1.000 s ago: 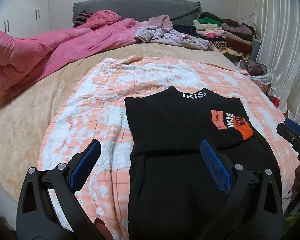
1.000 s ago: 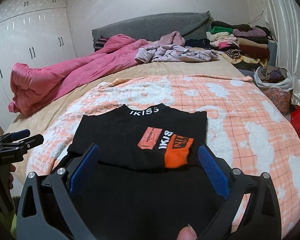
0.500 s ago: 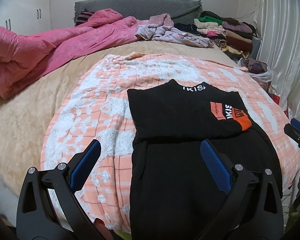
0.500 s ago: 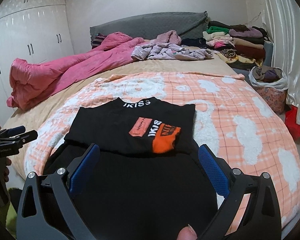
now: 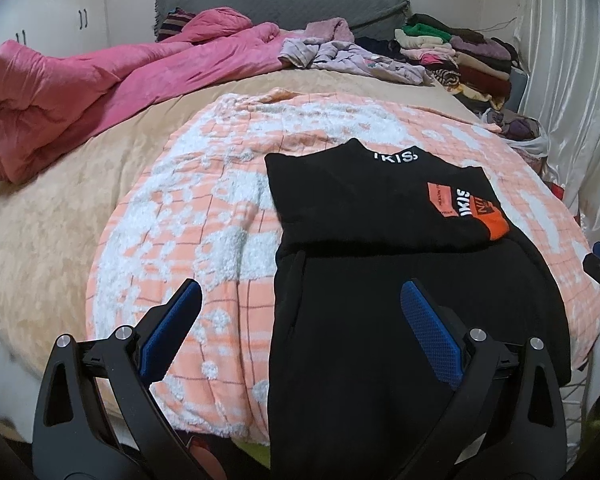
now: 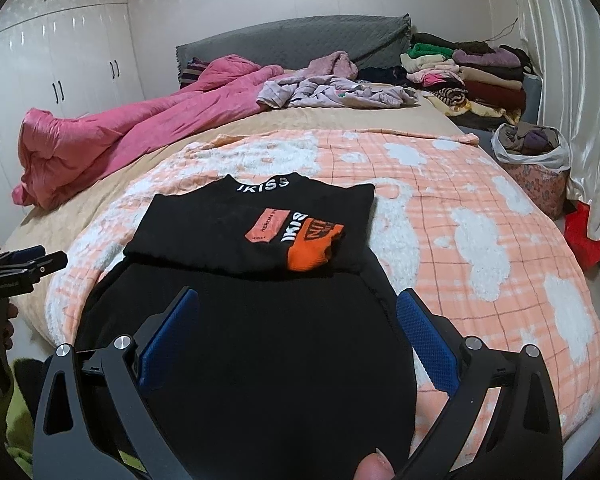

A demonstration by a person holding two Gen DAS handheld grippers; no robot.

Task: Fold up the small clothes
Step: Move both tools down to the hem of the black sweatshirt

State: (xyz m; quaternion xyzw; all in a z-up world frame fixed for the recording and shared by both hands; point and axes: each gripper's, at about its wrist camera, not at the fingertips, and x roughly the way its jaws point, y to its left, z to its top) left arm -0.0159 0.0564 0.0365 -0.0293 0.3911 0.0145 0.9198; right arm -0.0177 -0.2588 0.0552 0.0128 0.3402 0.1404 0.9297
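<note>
Both cameras are pulling back from the bed, so that the black garment [image 5: 380, 280] is sitting farther off and more of the bed's near edge is showing than a second ago; the garment itself is not shifting. It is lying on the orange-and-white blanket [image 5: 204, 216], at the near right part of the bed, its top folded down over the lower half with the orange print [image 6: 300, 240] facing up and the bottom hem hanging over the near edge. The left gripper [image 5: 300, 322] is hovering with its blue pads wide apart over the garment's left side, holding nothing; the right gripper [image 6: 298, 320] is likewise spread and empty above the lower half. What could be going wrong from here, in my judgement: the overhanging hem is pulling on the fold (thick, heavy-looking knit), and a pinch that catches only one layer would be dragging the folded top askew or gathering the blanket with it.
</note>
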